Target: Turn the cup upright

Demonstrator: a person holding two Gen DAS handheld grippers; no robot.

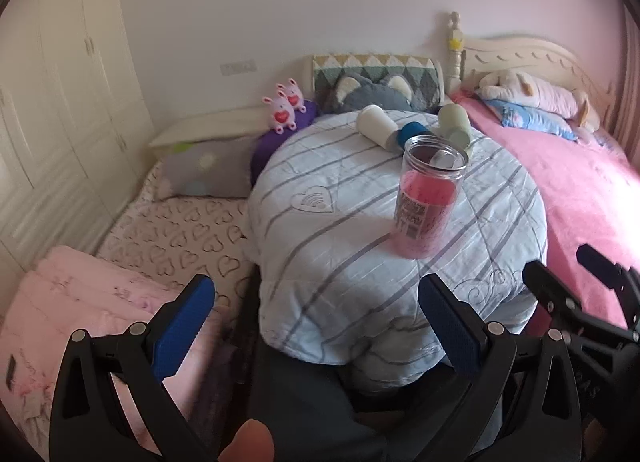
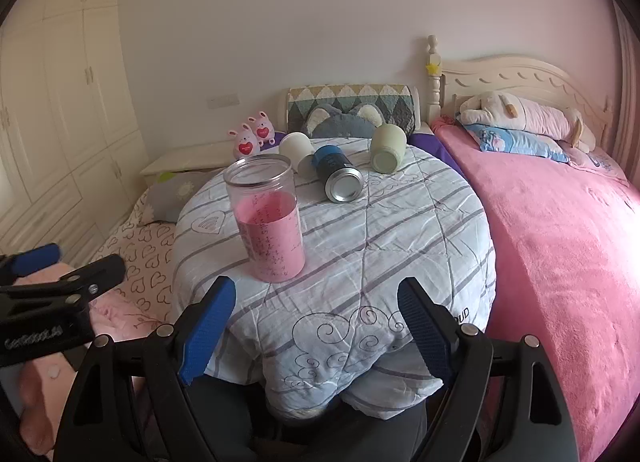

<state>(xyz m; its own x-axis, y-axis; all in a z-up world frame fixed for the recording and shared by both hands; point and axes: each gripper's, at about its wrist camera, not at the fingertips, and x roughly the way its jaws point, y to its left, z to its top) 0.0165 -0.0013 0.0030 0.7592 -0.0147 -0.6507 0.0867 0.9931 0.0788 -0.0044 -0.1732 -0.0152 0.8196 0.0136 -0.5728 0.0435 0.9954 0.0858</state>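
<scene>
The round surface (image 2: 360,246), draped in a striped pale-blue quilt, filled the middle of both views, and you had set it up as a soft stage: the padding kept the cups from rolling off, though it would also let a tall cup wobble once stood up. To the right of the frame ran the pink bed (image 2: 560,246), well clear of the work.

The clear jar (image 2: 268,217) with the pink label stood upright, mouth up, left of centre in the right wrist view. It looked already righted, or simply not part of the job.

The three cups still on their sides lay in a cluster at the far edge, in the upper middle of the frame: the blue cup (image 2: 338,173) with its metal base turned toward you, the white cup (image 2: 297,149) touching it on the left, and the green cup (image 2: 386,151) just beside it on the right. They seemed to await flipping.

Your right claw (image 2: 316,334) sat low at the near rim, released and wide, grasping nothing, well short of the cups. Your left claw (image 1: 316,326) was likewise spread and empty, hanging off the near left edge. Both looked staged for a reach past the jar.
</scene>
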